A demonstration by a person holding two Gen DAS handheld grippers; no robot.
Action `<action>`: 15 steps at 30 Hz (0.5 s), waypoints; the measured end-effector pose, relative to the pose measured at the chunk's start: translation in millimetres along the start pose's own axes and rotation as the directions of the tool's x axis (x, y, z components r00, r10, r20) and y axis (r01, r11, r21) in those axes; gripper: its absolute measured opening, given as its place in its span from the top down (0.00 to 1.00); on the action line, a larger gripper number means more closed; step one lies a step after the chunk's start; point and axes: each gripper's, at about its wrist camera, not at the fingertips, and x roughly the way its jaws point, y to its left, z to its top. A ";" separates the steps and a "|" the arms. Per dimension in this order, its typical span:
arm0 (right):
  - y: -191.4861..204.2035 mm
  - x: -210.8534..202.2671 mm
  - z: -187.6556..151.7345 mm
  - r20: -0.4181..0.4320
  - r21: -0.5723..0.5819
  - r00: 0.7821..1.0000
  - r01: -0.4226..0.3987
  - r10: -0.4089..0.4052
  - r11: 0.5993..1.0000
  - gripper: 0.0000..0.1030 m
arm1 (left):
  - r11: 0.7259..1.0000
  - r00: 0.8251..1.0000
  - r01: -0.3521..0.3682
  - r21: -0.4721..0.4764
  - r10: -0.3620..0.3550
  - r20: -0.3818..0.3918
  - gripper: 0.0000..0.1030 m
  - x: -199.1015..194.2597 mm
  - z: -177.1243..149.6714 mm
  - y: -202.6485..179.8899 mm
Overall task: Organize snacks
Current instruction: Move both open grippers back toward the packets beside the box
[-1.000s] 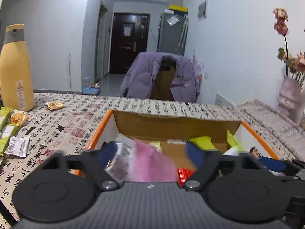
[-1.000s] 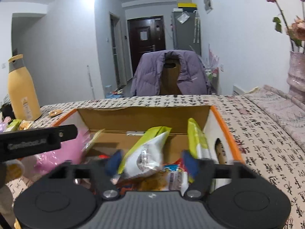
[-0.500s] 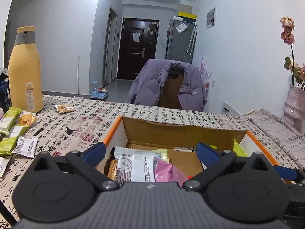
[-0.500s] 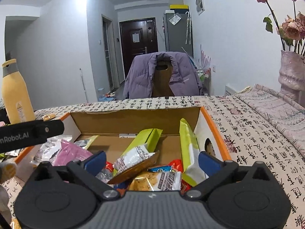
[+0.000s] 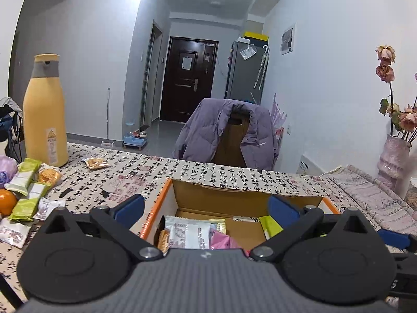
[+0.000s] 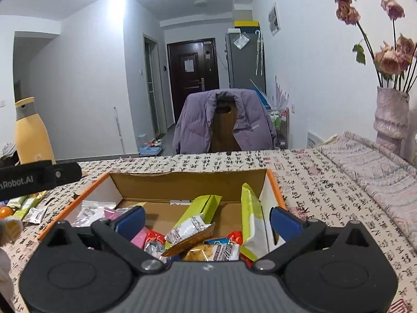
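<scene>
Left wrist view: left gripper (image 5: 206, 204) held over the near edge of the box (image 5: 159, 203), blue fingers (image 5: 129, 207) spread wide, nothing between them. Inside the box, seen past the gripper body: a white packet (image 5: 187, 232), a pink packet (image 5: 221, 240) beside it, an orange-brown packet (image 5: 163, 241) at the left wall, a green packet (image 5: 271, 225) toward the right. On the tablecloth (image 5: 208, 172), printed with black characters, loose snacks well left of the box: green bars (image 5: 24, 174), a cracker pack (image 5: 49, 176), an orange (image 5: 6, 202), small white sachets (image 5: 48, 207). One more cracker pack (image 5: 95, 163) alone, near a tall yellow bottle (image 5: 45, 112) standing upright. Beyond the table, a chair draped with a purple jacket (image 5: 226, 130); at the far right, a vase (image 5: 394, 161) of dried roses. Blue fingertip of the other gripper poking in at the right edge.

Right wrist view: right gripper (image 6: 208, 221) also over the box (image 6: 275, 185), jaws wide apart, empty. Below and between the fingers (image 6: 130, 220), a heap of snacks at the box's right end: a white-and-brown packet (image 6: 190, 230), a green bag (image 6: 203, 206) leaning behind it, a tall green-and-white bag (image 6: 251, 221) upright against the right wall, a cracker pack (image 6: 211, 251), red wrappers (image 6: 153, 237). At the left end, a clear zip bag (image 6: 91, 210) and a pink packet (image 6: 138, 236). Left gripper's black arm (image 6: 39, 176) crossing the left edge above the loose snacks (image 6: 26, 204) on the cloth. Bottle (image 6: 31, 133), jacket (image 6: 224, 120) and vase (image 6: 391, 120) behind.
</scene>
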 end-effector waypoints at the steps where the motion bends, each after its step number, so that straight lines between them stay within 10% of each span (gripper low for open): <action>1: -1.5 -4.1 -1.2 0.001 -0.001 1.000 0.000 0.000 1.000 0.00 | 1.000 1.000 0.001 0.001 -0.001 0.000 0.00 -4.0 -0.6 1.6; 15: -50.0 -50.8 -44.4 -0.075 -0.009 0.994 0.077 -0.078 0.997 0.00 | 0.999 0.995 -0.044 0.033 0.046 -0.083 0.00 -41.5 -45.5 41.2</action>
